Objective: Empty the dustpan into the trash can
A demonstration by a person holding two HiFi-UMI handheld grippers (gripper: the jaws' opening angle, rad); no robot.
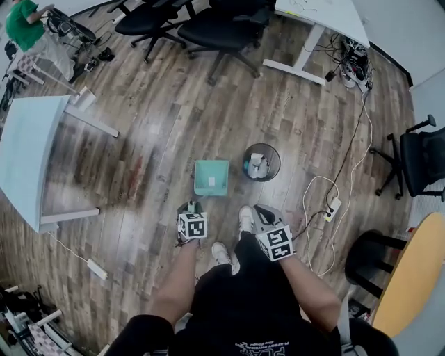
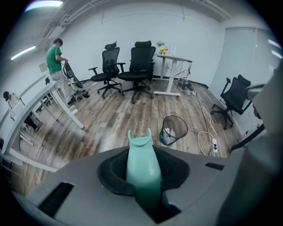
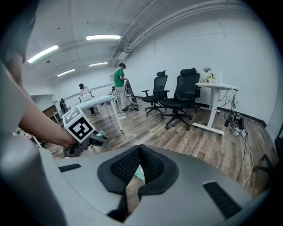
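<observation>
A teal dustpan point(image 1: 211, 177) hangs low over the wooden floor, just left of a black mesh trash can point(image 1: 262, 161) that has paper and a blue bag inside. My left gripper point(image 1: 191, 208) is shut on the dustpan's handle. In the left gripper view that handle point(image 2: 143, 161) runs forward between the jaws of the left gripper point(image 2: 142, 154), with the trash can point(image 2: 174, 129) ahead and to the right. My right gripper point(image 1: 263, 211) hovers beside the can's near side, shut and holding nothing. In the right gripper view, the right gripper point(image 3: 140, 150) has its pads meeting, and the left gripper point(image 3: 84, 140) shows at the left.
Black office chairs point(image 1: 222, 28) and a white desk point(image 1: 327, 17) stand at the far side, and another white desk point(image 1: 28, 156) at the left. White cables and a power strip point(image 1: 332, 206) lie right of the can. A person in green point(image 1: 24, 24) stands far left.
</observation>
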